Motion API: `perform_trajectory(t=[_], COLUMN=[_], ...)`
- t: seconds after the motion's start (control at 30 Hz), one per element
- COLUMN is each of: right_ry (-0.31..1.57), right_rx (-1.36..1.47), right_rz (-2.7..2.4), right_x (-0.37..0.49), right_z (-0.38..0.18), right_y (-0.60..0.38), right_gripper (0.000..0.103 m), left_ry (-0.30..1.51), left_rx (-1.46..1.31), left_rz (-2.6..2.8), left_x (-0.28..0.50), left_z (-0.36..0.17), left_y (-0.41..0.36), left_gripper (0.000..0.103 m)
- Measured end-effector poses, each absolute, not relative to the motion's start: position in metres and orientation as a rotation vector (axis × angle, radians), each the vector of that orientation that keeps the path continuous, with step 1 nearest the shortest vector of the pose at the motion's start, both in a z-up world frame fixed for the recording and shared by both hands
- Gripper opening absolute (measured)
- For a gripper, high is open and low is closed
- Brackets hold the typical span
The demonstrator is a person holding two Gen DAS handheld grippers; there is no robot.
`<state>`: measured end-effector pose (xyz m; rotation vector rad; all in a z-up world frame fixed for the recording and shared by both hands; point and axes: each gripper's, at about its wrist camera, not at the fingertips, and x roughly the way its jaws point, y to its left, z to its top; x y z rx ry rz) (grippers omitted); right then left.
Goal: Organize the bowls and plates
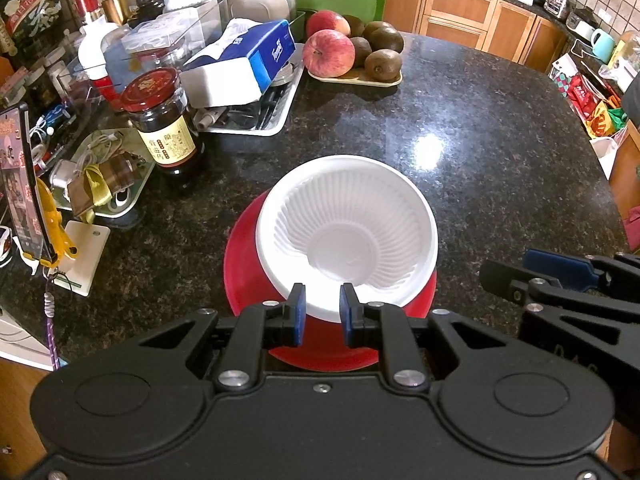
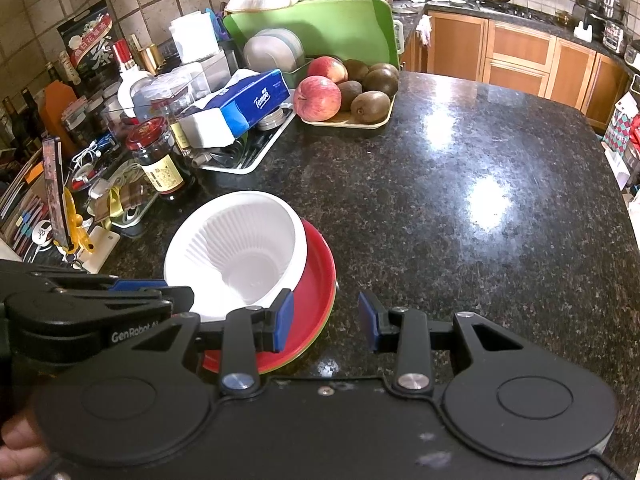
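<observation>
Bowl is seated on red plate at counter front. L gripper is parted at bowl's near rim, nothing pinched. R gripper is parted, empty, beside plate.

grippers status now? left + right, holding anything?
Left gripper: open, jaws apart at the near rim of the white bowl, not pinching it.
Right gripper: open, empty, beside the red plate.
</observation>
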<state>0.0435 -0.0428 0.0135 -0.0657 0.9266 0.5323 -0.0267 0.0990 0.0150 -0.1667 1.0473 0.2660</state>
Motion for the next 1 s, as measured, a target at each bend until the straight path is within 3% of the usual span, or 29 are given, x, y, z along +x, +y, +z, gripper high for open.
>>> perform_trajectory(t=[1.0], right_ry=[0.925], right_rx=[-0.063], right_rz=[0.542], right_x=[0.0435], right_z=[0.0137], right_y=[-0.0449], right_gripper=[0.038], left_ry=[1.041], left_rx=[-0.166], left_rz=[0.272], left_x=[-0.0296], left_z=[0.0178], left_y=[0.0972], left_gripper=[0.027])
